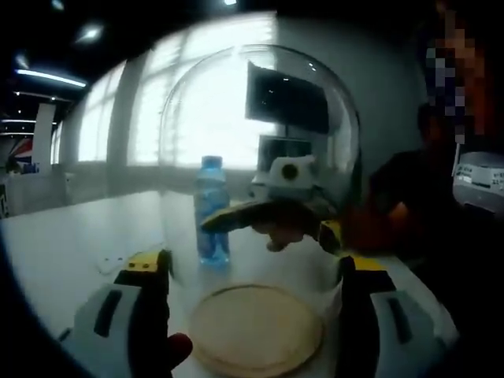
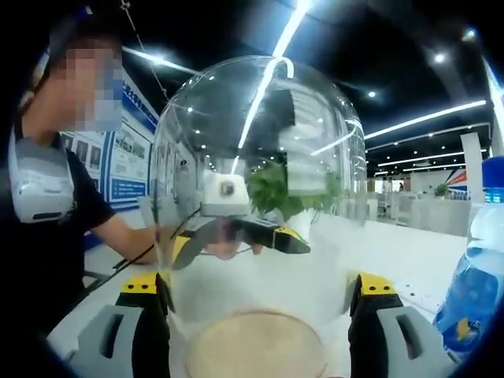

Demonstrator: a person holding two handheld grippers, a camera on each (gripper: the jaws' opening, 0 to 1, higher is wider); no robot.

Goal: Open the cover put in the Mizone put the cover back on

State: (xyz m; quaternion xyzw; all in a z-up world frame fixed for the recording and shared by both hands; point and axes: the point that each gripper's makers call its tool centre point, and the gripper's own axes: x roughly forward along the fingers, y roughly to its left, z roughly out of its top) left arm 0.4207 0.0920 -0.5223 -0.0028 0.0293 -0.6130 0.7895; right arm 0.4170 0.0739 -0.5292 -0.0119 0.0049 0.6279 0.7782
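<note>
Glass cover hangs over the wooden base, clamped on either side between the left gripper and right gripper, each set of jaws spread wide around it. Mizone bottle stands on the table behind; uneven pressure could let the dome slip

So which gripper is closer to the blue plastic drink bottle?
Right. The blue plastic drink bottle stands close beside the right gripper. The left gripper is on the far side of the clear glass dome, with the bottle beyond it.
</note>
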